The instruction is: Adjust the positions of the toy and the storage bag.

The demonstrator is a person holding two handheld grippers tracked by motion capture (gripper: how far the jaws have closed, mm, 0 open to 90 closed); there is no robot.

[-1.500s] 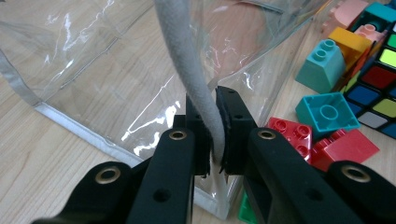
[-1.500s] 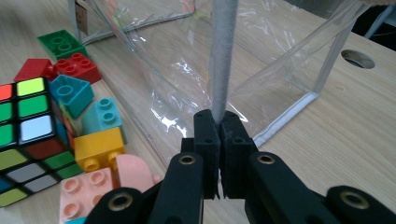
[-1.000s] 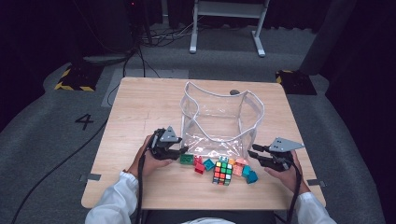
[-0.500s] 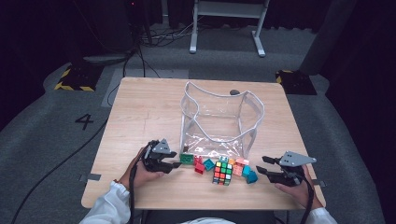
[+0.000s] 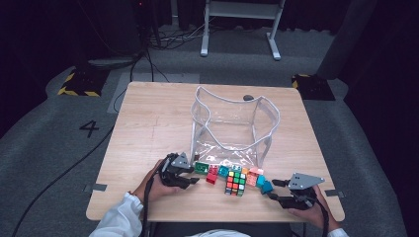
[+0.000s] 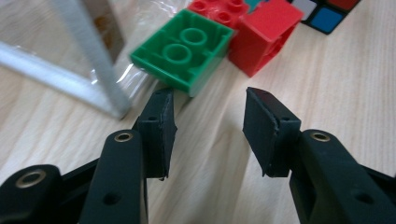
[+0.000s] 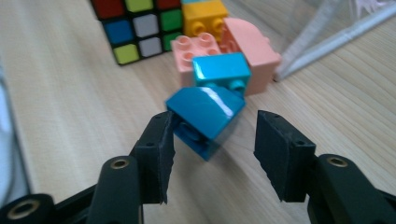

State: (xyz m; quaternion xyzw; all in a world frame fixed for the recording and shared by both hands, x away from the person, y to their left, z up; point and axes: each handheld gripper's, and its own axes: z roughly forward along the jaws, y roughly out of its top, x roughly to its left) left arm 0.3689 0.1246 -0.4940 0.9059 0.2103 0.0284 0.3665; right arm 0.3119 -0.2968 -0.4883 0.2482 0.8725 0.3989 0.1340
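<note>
A row of toy bricks and a colour-puzzle cube (image 5: 236, 182) lies in front of a clear plastic bag (image 5: 232, 123) on the wooden table (image 5: 148, 123). My left gripper (image 5: 190, 175) lies low on the table, left of the row. In the left gripper view its jaws (image 6: 210, 121) stand apart over bare wood, just short of a green brick (image 6: 182, 49) and a red brick (image 6: 264, 35). My right gripper (image 5: 272, 190) is at the row's right end. Its jaws (image 7: 212, 140) have just been opening, and a blue brick (image 7: 205, 114) lies loose at their tips, with no pad pressing it.
Behind the blue brick lie a teal brick (image 7: 222, 67), pink bricks (image 7: 252, 51) and a yellow brick (image 7: 205, 16). The bag's white-edged frame (image 6: 93, 65) stands close to the left jaw. The table's near edge runs just behind both hands.
Both hands have drawn back toward the near edge of the table. The right gripper also slid to the right, and its jaws stand wider than before.
</note>
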